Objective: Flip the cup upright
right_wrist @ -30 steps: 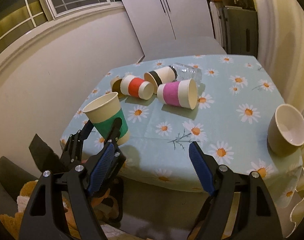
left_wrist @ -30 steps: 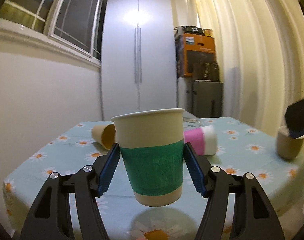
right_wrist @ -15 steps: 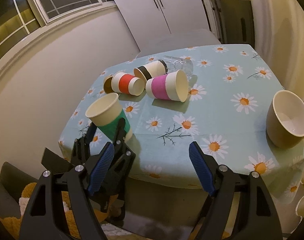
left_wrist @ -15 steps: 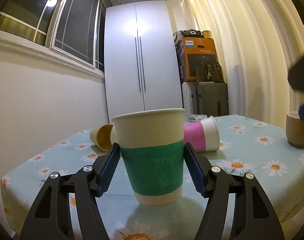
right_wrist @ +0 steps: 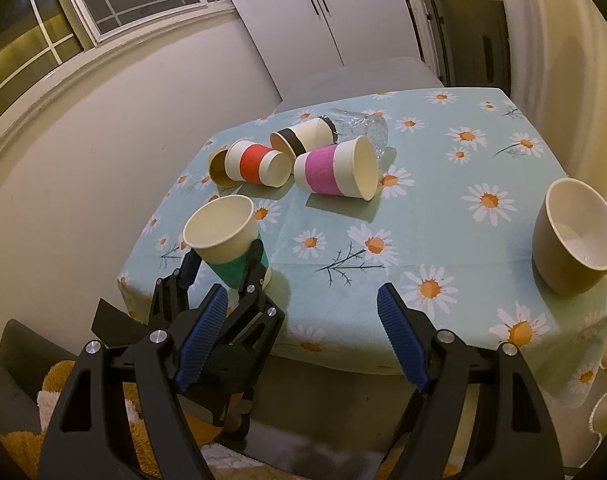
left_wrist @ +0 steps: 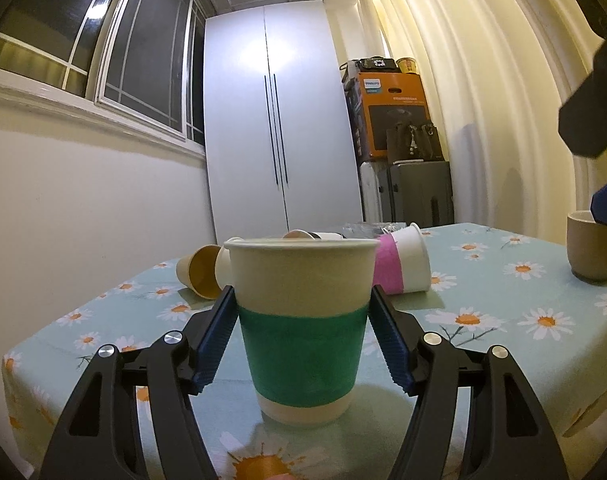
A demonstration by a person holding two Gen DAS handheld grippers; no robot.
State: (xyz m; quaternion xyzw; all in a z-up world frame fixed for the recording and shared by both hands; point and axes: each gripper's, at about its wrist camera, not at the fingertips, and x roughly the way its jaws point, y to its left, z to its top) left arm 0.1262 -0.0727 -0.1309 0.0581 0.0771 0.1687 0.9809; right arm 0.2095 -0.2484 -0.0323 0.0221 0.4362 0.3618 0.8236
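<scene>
Pinched the green-banded cup [left_wrist: 301,320] by its sides in the left gripper [left_wrist: 300,291], blue pads pressed against the paper at the top of the band. Stood it mouth-up close to the near edge of the table [left_wrist: 503,300], base apparently down on the daisy cloth, though contact could not be confirmed. Held the right gripper [right_wrist: 303,296] spread wide and empty, off the table's front edge and apart from every cup.

Risked most at the release: opening unevenly could have dragged the light cup sideways and tipped it over that close edge. Squeezing harder could have dented the thin wall.

Showed four more paper cups on their sides farther back: red-banded cup [right_wrist: 255,162], pink-banded cup [right_wrist: 335,172], black-banded cup [right_wrist: 303,136] and plain brown cup [right_wrist: 219,168]. Showed a fallen glass [right_wrist: 363,128] behind them and a brown mug [right_wrist: 571,240] upright at far right. Risked, on any reach toward those, clipping the upright cup in passing.
</scene>
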